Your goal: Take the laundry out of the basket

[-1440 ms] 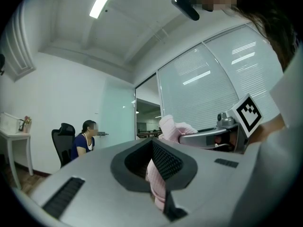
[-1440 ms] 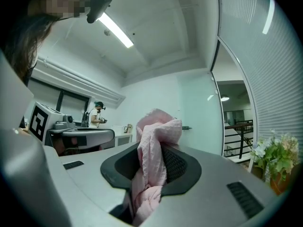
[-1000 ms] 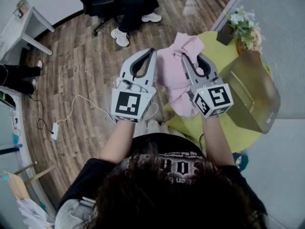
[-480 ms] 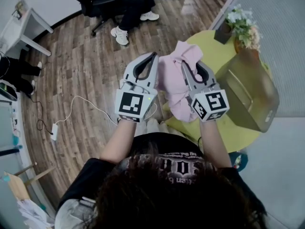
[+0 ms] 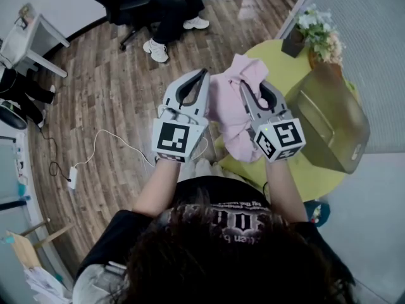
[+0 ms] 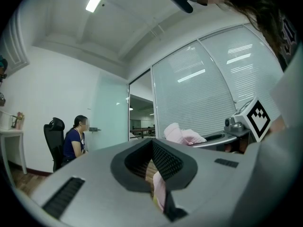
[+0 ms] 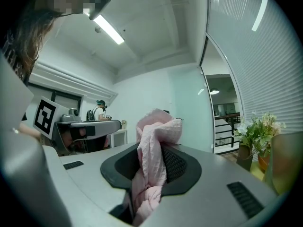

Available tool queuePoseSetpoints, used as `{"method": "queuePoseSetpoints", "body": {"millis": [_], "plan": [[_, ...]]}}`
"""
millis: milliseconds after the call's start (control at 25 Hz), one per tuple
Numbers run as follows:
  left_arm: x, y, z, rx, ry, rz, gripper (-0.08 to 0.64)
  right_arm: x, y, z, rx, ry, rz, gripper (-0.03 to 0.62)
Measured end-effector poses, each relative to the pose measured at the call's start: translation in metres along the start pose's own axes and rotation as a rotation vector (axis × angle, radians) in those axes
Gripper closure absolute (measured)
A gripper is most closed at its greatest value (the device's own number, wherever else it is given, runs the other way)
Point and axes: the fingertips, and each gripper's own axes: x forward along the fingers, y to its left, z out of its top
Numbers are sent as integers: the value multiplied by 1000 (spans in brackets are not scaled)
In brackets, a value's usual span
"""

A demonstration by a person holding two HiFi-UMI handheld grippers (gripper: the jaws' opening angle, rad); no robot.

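A pink cloth [image 5: 228,106] hangs in the air between my two grippers, over the near edge of the round yellow-green table [image 5: 278,62]. My right gripper [image 5: 244,82] is shut on it. In the right gripper view the cloth [image 7: 154,145] bunches up out of the jaws [image 7: 150,174]. My left gripper [image 5: 202,75] is at the cloth's left side and shut on it. A thin pink fold [image 6: 159,190] shows pinched between its jaws [image 6: 156,174]. The translucent tan basket [image 5: 329,125] stands on the table to the right. I cannot see what is inside it.
A pot of flowers [image 5: 319,30] stands at the table's far side. A person sits on a black office chair [image 5: 136,5] across the wooden floor. A white cable and power strip [image 5: 71,175] lie on the floor at left, near a white desk [image 5: 31,33].
Both grippers and the pink cloth sit slightly higher in the head view than a second ago. Neither grip has changed.
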Motion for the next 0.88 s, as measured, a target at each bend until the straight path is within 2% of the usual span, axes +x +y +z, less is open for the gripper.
{"method": "queuePoseSetpoints", "body": {"millis": [880], "plan": [[5, -14, 3, 5, 8, -29, 563, -16, -11, 6, 2, -5, -34, 480]]}}
